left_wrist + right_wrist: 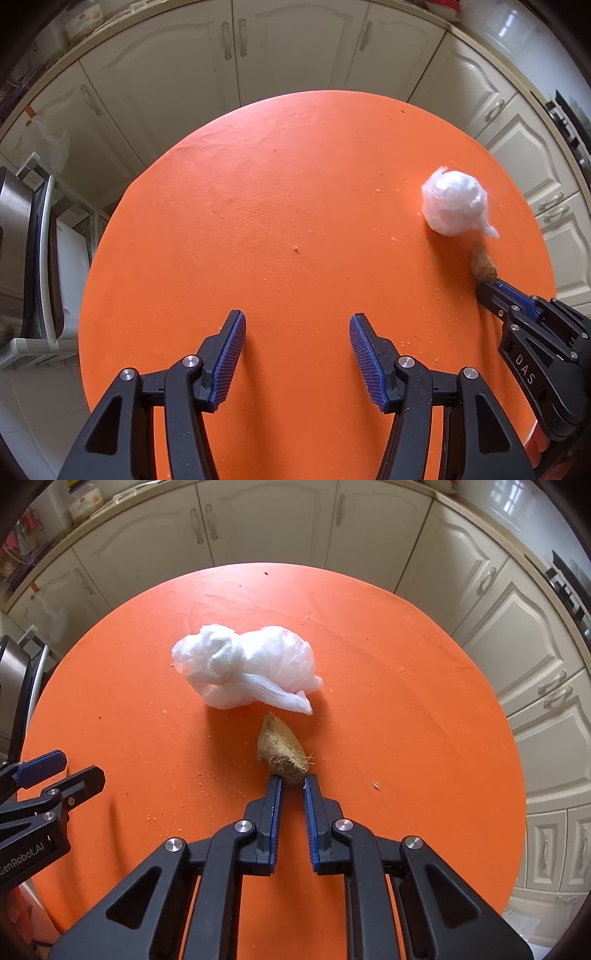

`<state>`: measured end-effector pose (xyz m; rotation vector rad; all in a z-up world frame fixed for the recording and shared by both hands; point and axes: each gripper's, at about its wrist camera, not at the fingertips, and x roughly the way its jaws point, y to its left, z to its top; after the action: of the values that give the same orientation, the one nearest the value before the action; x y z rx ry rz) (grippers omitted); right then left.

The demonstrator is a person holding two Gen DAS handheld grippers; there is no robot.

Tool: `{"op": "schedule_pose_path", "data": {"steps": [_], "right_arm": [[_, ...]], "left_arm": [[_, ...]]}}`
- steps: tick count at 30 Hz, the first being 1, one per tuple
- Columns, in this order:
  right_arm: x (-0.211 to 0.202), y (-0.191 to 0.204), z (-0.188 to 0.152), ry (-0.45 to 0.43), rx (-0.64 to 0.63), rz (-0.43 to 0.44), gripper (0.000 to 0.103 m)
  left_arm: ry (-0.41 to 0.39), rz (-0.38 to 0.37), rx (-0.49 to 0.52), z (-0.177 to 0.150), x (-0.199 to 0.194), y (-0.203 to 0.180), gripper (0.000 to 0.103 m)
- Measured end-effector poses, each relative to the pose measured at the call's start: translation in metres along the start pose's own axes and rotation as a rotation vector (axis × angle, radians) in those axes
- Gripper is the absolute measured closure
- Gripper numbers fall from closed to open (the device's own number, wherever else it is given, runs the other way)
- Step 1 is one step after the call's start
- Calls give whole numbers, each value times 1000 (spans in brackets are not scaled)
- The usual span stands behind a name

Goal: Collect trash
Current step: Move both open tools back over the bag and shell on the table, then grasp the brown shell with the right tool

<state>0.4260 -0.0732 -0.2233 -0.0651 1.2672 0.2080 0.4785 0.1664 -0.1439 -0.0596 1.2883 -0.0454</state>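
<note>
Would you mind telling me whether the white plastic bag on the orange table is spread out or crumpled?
Crumpled: the white plastic bag sits bunched into a wrinkled lump.

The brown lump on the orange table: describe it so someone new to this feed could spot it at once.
Find the round orange table in front of the cream cupboards. Near its middle lies a crumpled white plastic bag; just on the near side of it sits the brown lump, with the right tongs closed on its near end. It is rough, fibrous and husk-like, unlike the smooth, glossy bag.
</note>
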Motion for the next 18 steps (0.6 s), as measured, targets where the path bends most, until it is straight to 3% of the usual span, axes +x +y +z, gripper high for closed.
{"op": "schedule_pose_path", "data": {"steps": [3, 5, 6, 11, 18], "right_arm": [[-4, -12, 0, 8, 11, 18, 92], [-11, -23, -1, -4, 40, 35, 95], [-15, -27, -3, -17, 48, 37, 102], [-32, -53, -9, -59, 96, 36, 102], [-35, -82, -12, -69, 146, 94, 100]], "left_arm": [[-1, 4, 13, 0, -3, -11, 48], [-5, 0, 27, 0, -7, -19, 47], [-10, -8, 35, -1, -10, -25, 45], [-44, -38, 82, 2, -24, -57, 39], [-36, -56, 121, 2, -24, -84, 38]]}}
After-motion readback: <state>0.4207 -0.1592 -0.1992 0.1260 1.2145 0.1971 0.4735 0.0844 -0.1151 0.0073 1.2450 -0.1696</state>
